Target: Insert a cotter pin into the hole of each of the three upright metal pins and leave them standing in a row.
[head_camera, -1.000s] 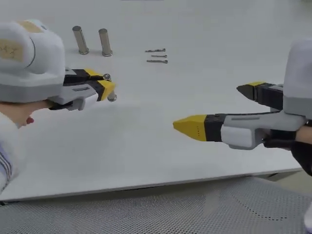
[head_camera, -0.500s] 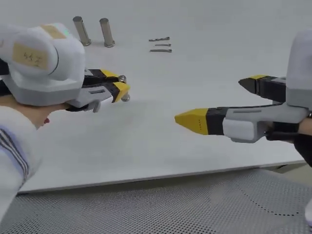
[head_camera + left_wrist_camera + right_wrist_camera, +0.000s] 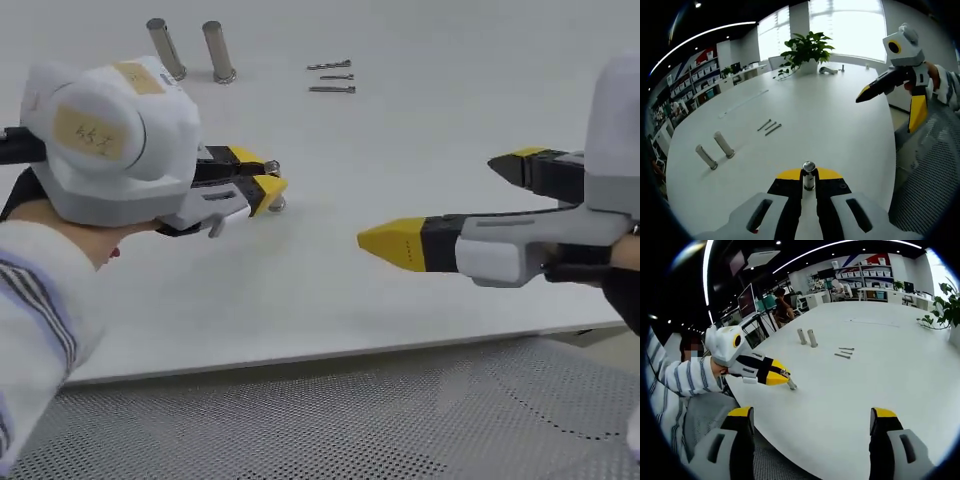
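Note:
My left gripper point(image 3: 262, 184) is shut on one metal pin point(image 3: 273, 170), held across its shaft, with the pin's foot close to the white table point(image 3: 330, 290). In the left gripper view the pin point(image 3: 809, 175) stands between the yellow jaw tips. Two more metal pins point(image 3: 165, 48) point(image 3: 219, 52) stand upright side by side at the far left. Three cotter pins point(image 3: 332, 77) lie flat to their right. My right gripper point(image 3: 450, 205) hovers open over the near right of the table, nothing between its jaws. The right gripper view shows the left gripper point(image 3: 777, 377) with the pin point(image 3: 790, 384) tilted.
The table's near edge point(image 3: 350, 352) runs below both grippers, with a perforated grey mesh surface point(image 3: 330, 430) in front of it. A potted plant point(image 3: 807, 50) stands at the table's far end. A seated person point(image 3: 782, 305) is in the background.
My left gripper has carried the metal pin to the right and nearer, away from the two standing pins. The right gripper has stayed about where it was, still open.

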Demonstrator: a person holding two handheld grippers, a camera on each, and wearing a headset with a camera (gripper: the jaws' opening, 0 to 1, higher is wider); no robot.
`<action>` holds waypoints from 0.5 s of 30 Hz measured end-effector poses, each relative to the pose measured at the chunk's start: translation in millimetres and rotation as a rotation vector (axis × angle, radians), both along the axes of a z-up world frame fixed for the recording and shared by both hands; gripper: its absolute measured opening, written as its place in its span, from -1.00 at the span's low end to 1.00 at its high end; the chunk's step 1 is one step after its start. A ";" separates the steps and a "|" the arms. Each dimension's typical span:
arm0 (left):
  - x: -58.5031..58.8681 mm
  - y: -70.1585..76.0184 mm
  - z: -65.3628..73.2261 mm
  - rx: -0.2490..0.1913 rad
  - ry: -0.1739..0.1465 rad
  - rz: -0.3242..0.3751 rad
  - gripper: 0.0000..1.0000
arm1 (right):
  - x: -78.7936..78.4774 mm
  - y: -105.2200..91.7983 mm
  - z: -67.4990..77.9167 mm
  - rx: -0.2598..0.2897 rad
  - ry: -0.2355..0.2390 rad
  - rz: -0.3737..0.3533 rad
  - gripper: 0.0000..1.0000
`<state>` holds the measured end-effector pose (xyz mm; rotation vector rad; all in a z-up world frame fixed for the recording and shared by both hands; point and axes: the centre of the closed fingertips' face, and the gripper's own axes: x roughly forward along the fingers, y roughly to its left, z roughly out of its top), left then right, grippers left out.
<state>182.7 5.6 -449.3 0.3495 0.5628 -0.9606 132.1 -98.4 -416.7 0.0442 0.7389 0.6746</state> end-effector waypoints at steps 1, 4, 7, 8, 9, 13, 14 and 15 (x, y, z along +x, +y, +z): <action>-0.5 -0.4 -0.5 -0.002 0.002 0.000 -0.90 | 0.3 0.5 -0.1 0.001 0.000 0.002 0.90; -2.4 -0.8 -3.3 0.010 0.000 -0.008 -0.90 | 1.4 1.8 -0.2 0.003 0.001 0.007 0.90; -4.2 -0.7 -3.4 0.004 0.005 -0.004 -0.90 | 1.1 2.9 -0.4 0.003 0.003 0.010 0.90; -4.5 -0.6 -3.1 0.003 0.006 -0.003 -0.90 | 1.1 2.9 -0.4 0.003 0.003 0.011 0.90; -4.7 -0.4 -2.6 0.008 0.001 -0.005 -0.90 | 1.2 3.0 -0.3 0.003 0.003 0.011 0.90; -4.5 1.2 -1.7 -0.014 0.018 0.014 -0.90 | 1.1 2.9 -0.1 0.002 0.003 0.013 0.89; -4.6 1.9 -1.7 -0.024 0.028 0.021 -0.89 | 1.2 2.8 -0.1 0.001 0.003 0.013 0.88; -5.2 2.2 -1.5 -0.028 0.025 0.016 -0.89 | 1.3 2.7 0.0 0.000 0.002 0.013 0.89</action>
